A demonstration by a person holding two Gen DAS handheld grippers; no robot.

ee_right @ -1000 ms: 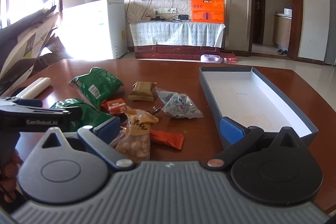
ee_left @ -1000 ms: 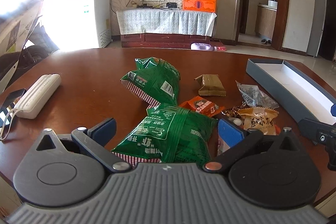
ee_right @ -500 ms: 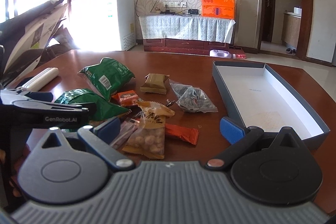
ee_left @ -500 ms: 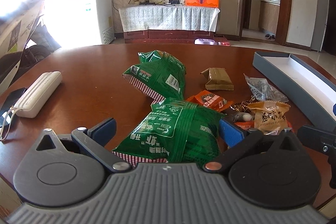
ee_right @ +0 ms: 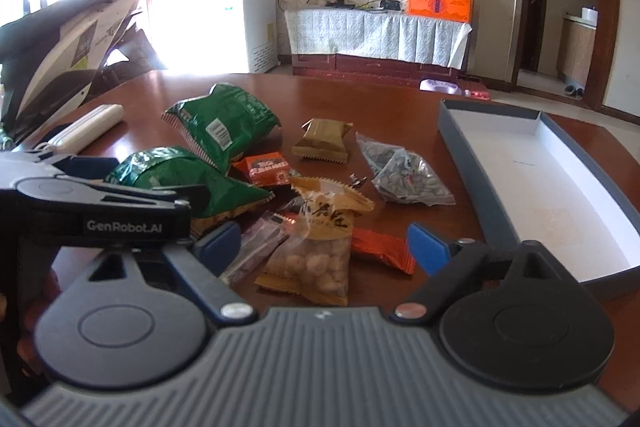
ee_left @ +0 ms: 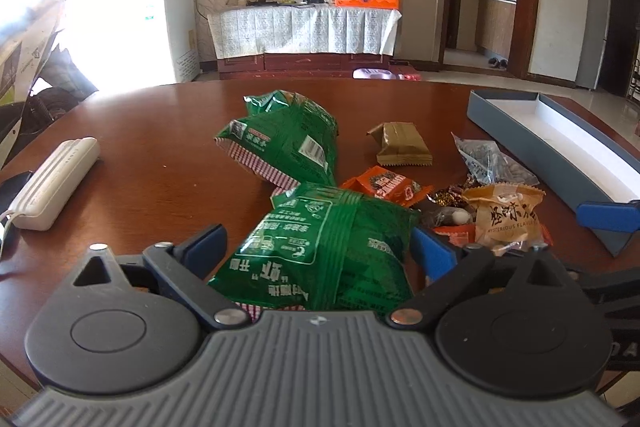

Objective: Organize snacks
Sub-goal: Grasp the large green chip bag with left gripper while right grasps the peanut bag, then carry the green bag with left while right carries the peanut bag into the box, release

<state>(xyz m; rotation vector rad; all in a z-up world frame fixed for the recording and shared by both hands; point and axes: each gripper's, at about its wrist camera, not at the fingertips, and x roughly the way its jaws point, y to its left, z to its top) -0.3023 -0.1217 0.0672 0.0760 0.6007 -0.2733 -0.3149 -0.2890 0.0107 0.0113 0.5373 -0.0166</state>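
Green snack bag (ee_left: 320, 243), light, crinkly, slippery, is bracketed by closing, ungripping left tongs (ee_left: 316, 247); sides are best pinched; right tongs (ee_right: 324, 247) likewise close around the peanut packet (ee_right: 316, 247), unheld.

Wooden table (ee_left: 160, 155) bears snack packets (ee_left: 288, 143), grey box (ee_right: 460, 131), white case (ee_left: 52, 183).

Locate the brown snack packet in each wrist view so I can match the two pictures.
Left wrist view: the brown snack packet lies right of centre, beyond the orange packet.
Right wrist view: the same packet lies at centre, between the far green bag and the clear bag.
Shared landmark: the grey box.
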